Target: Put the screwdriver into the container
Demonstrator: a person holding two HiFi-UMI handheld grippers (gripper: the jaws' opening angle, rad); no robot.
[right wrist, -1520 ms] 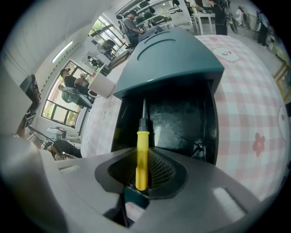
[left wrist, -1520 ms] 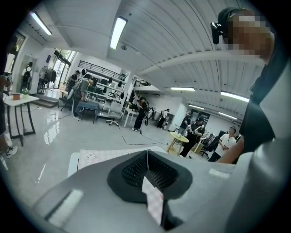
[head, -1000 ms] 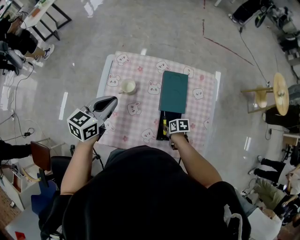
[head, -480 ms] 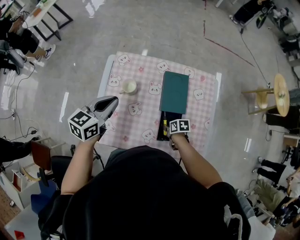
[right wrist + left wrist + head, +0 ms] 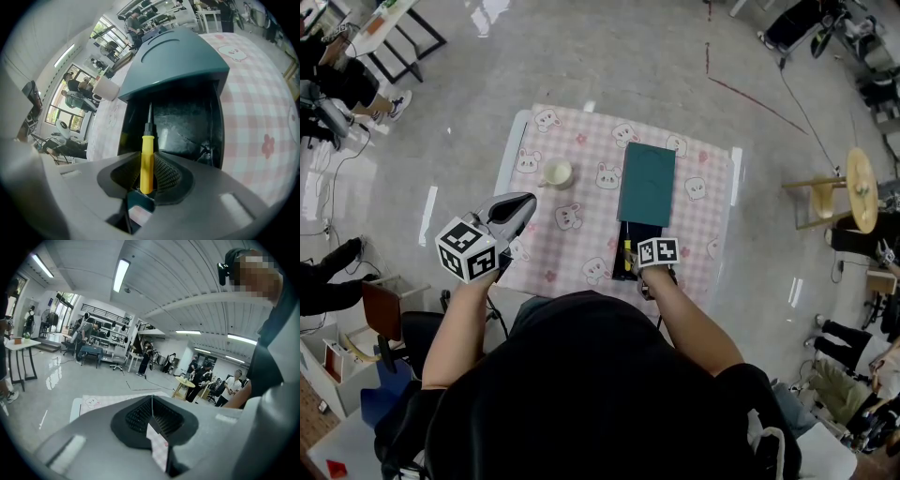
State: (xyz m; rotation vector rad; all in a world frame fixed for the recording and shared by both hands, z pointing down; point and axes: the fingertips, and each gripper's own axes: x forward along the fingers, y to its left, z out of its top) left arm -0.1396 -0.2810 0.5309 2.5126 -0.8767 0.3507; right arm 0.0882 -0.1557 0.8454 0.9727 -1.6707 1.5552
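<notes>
Right hand-held gripper (image 5: 146,172): jaws closed on the screwdriver (image 5: 146,157), gripping its yellow handle between the ribbed pads. The dark shaft points forward along the jaws, into the open near end of the container (image 5: 187,126), a black box with a dark, glossy inside. The teal lid (image 5: 173,56) sits over the far part of the box, and the shaft tip lies just under its near edge. Whether the tip touches the container floor cannot be told.

Head view: the right hand-held gripper (image 5: 636,262) is at the near edge of the table (image 5: 581,141), right at the near end of the container (image 5: 642,232). The yellow handle (image 5: 627,253) shows beside the marker cube, over the black opening. The lid (image 5: 647,184) stretches away toward the table's far side.

Left hand-held gripper (image 5: 152,414): jaws together, nothing between them — only a sliver of pink checked cloth shows below the pads. In the head view it (image 5: 523,202) hovers over the table's near left corner, well apart from the container.

A pale cup (image 5: 557,174) stands on the cloth left of the lid — untouched by either gripper.
</notes>
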